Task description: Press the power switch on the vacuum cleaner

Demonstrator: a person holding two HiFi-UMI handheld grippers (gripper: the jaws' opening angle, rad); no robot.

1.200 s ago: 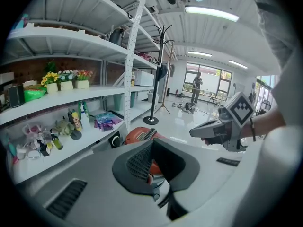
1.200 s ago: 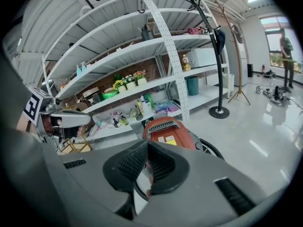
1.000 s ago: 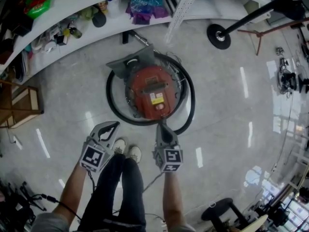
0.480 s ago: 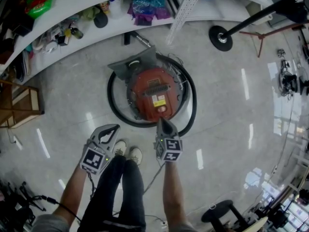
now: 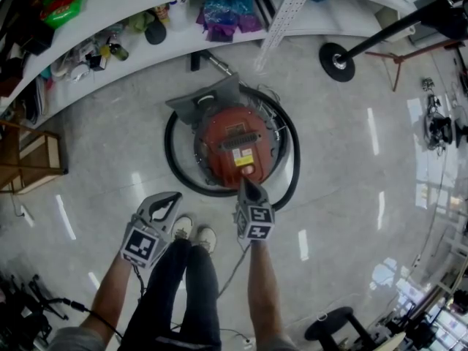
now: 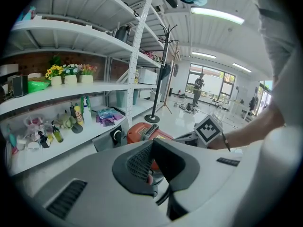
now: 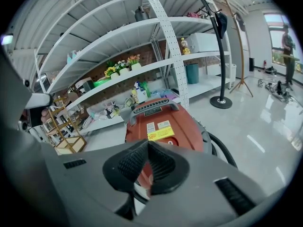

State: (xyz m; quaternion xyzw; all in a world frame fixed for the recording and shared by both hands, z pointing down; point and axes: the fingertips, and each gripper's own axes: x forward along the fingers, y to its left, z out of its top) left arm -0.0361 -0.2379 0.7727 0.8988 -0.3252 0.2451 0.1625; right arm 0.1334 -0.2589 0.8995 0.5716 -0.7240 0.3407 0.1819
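the round red vacuum cleaner (image 5: 235,146) sat on the glossy floor (image 5: 110,145). the right tool (image 5: 244,182), jaws together, pointed at its near-edge switch (image 5: 247,170); the left tool (image 5: 175,194) hung closed. likely heavy, stiff-shelled: press squarely.

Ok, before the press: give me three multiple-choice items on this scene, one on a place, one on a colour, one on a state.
1. Which tongs reach the vacuum cleaner? A) left B) right C) neither
2. What colour is the vacuum cleaner's body? A) red B) blue C) green
3. On the right tongs, the jaws are: A) wide apart B) clamped on the hose C) together, holding nothing

Answers: 1 B, in the head view the right tongs' tip is at the vacuum's near edge, while the left tongs sit by the person's shoes. 2 A, its top is red. 3 C, the right gripper view shows the pads meeting with nothing between.
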